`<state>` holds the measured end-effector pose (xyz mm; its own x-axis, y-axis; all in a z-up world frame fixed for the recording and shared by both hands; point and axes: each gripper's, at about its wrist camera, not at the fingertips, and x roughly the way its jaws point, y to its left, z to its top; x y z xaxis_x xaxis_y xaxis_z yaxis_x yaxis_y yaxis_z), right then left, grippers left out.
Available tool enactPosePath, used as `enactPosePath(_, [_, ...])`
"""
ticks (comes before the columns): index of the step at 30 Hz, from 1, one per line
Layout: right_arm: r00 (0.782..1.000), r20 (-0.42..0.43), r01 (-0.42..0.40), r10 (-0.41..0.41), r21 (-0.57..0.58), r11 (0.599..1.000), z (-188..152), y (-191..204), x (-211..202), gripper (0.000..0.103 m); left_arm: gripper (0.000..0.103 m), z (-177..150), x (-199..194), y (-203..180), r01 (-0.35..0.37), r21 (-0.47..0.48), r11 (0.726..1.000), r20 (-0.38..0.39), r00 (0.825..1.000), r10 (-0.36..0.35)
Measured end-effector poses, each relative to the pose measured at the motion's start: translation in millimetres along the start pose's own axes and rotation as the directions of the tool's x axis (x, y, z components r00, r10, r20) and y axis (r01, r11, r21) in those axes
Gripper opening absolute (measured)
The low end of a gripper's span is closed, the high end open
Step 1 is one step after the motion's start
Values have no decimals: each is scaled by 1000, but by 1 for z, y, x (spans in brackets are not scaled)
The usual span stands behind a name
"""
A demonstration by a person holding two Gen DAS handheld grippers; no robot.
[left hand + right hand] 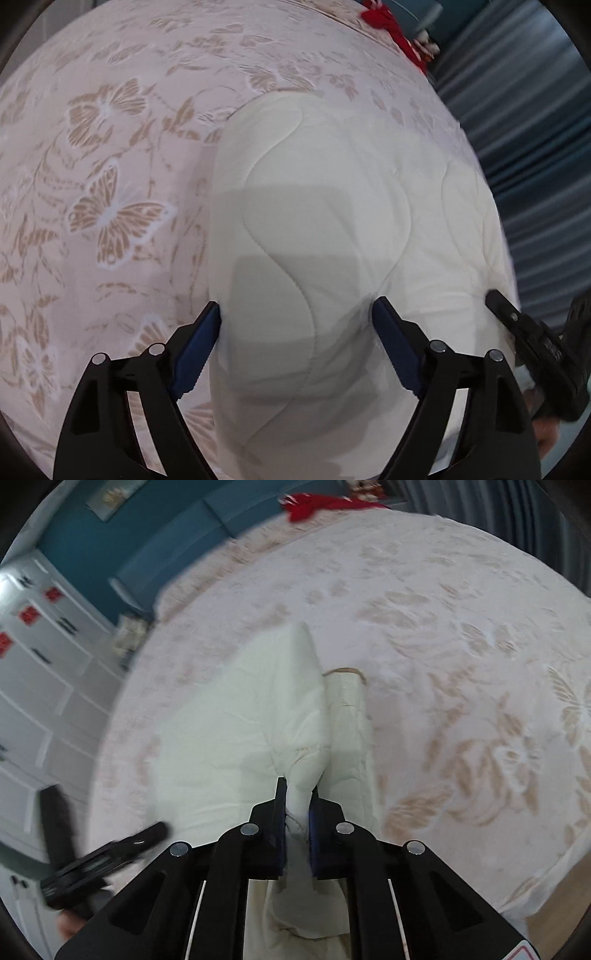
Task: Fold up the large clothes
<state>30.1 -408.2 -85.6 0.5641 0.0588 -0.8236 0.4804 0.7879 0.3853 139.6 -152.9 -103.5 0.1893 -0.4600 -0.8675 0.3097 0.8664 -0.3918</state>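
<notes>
A white quilted garment [332, 229] lies on a bed with a pale butterfly-patterned cover [103, 166]. My left gripper [295, 314] is open, its blue-padded fingers straddling the near part of the garment without pinching it. In the right wrist view the same garment [236, 716] lies bunched, one sleeve with a tan cuff [345, 686] stretched away. My right gripper [297, 794] is shut on a bunched fold of the white garment. The right gripper also shows at the right edge of the left wrist view [524, 332], and the left gripper at the lower left of the right wrist view [103, 853].
A red cloth [321, 502] lies at the far end of the bed, also in the left wrist view [391, 26]. A teal headboard [147, 528] and white cabinets [40, 664] stand left. Grey curtains [524, 122] hang past the bed's edge. Wooden floor [554, 908] shows bottom right.
</notes>
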Motion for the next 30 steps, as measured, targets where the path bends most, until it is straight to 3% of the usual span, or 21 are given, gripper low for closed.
enactPosePath(3, [995,-85,56,-53,32,998,-12,-17,43,11,85,-2,13,-13,-64,51,997,13,998,63])
enactPosePath(5, [994,-90,72,-69,26,997,-17,-18,52,12,87,-4,19,-15,-101,66,993,15,995,100])
enactPosePath(11, [992,-114,55,-50,39,998,-19,-24,68,16,90,-9,30,8,-59,-18,998,-27,998,59])
enactPosePath(18, [993,-116,-10,27,138,990,-20,-46,68,20,95,-14,31,6,-96,-4,995,-8,995,96])
enactPosePath(20, [993,-115,-7,24,145,989,-18,-46,61,26,97,-14,28,6,-91,-12,996,-9,996,90])
enactPosePath(23, [994,-110,2,16,168,986,-8,-39,38,41,95,-7,9,14,-10,-54,998,-21,1000,9])
enactPosePath(25, [994,-94,-40,59,199,979,0,-38,26,62,96,3,-7,23,68,-77,995,11,998,-67])
enactPosePath(28, [986,-95,-113,140,248,962,13,-38,23,70,98,23,-16,40,130,-134,982,29,991,-128])
enactPosePath(30, [971,-150,-142,189,280,950,22,-39,40,74,98,34,-4,53,198,-199,960,-8,979,-204])
